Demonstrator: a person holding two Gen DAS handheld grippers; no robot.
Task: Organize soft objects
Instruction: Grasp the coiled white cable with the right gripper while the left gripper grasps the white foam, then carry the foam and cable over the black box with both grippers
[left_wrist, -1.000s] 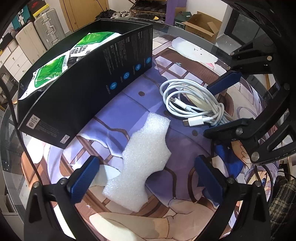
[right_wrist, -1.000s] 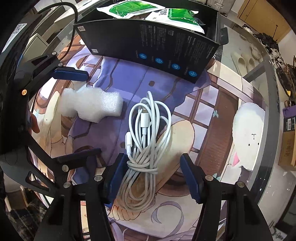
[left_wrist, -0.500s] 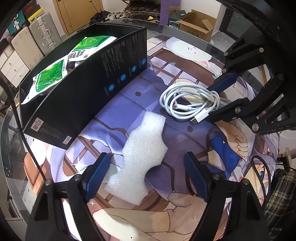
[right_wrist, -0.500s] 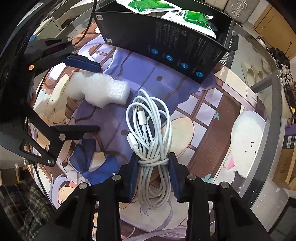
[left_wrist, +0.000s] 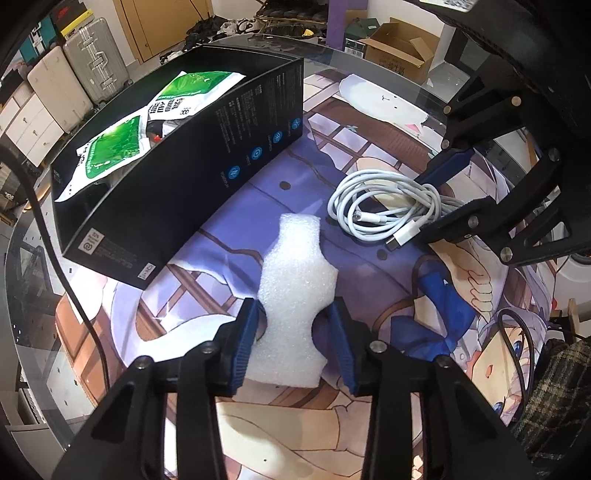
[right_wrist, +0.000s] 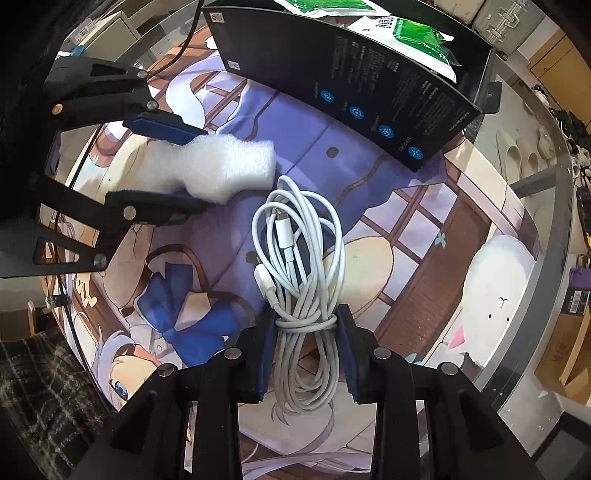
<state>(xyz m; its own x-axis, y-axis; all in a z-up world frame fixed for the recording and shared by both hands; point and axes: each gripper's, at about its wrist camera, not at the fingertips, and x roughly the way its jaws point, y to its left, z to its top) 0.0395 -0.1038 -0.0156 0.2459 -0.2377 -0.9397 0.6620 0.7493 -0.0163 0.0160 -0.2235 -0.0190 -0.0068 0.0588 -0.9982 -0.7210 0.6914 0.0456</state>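
Foam piece (left_wrist: 295, 295), white and notched, sits clamped in left fingers (left_wrist: 243, 343); right fingers (right_wrist: 267, 350) clamp coiled cable (right_wrist: 299, 258).

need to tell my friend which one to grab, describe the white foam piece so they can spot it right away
Start at the long black box holding green packets on the printed mat. Just in front of its side lies the white foam piece, pinched at its waist by the left gripper. Unlike the coiled white cable beside it, it is a flat, bubbly slab with notched sides.
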